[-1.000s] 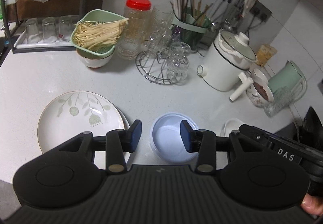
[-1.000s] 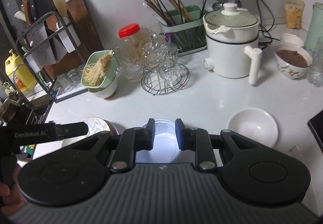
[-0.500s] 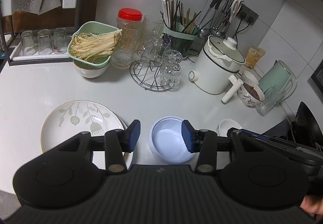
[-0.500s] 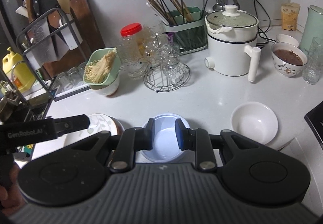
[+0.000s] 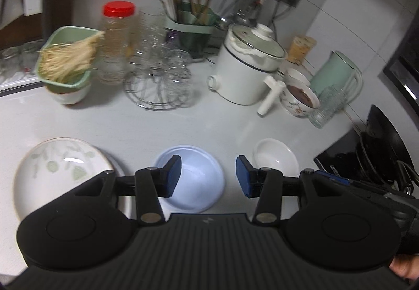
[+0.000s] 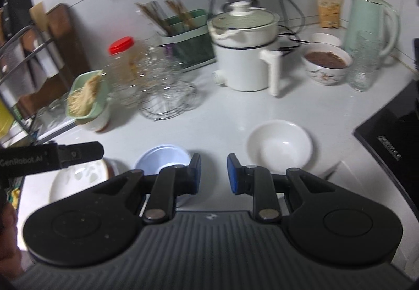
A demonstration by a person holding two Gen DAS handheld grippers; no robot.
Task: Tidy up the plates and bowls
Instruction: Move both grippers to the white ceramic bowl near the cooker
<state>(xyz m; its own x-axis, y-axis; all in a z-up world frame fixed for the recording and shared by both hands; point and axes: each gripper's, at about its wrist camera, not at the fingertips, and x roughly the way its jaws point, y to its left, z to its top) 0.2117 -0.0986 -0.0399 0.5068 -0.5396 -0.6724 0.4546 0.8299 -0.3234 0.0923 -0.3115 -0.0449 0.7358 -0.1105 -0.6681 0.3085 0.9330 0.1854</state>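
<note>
A: What sits on the tabletop [image 5: 136, 122]?
B: Leaf-patterned plate [image 5: 60, 172] at left, pale blue bowl [image 5: 199, 185] beside it, white bowl [image 6: 280, 144] to the right.
A: And the tools?
B: Left tool [image 5: 208, 176] gapes wide above the blue bowl; right tool [image 6: 214, 173] is parted, holding nothing.

Front row on the counter [image 5: 131, 120], left to right: plate [image 5: 60, 174], bowl [image 5: 199, 180], second bowl [image 5: 277, 156]. The plate rests on another dish. Behind them, left to right: basket [image 5: 65, 59] of noodles set on a bowl, jar [image 5: 116, 41], wire rack [image 5: 157, 85] of glasses, pot [image 5: 246, 70]. A chopstick holder [image 5: 193, 28] stands behind the rack. Right of the pot: filled bowl [image 5: 301, 99], tumbler [image 5: 327, 106], kettle [image 5: 335, 75]. A cooktop [image 6: 392, 138] lies at the far right.
</note>
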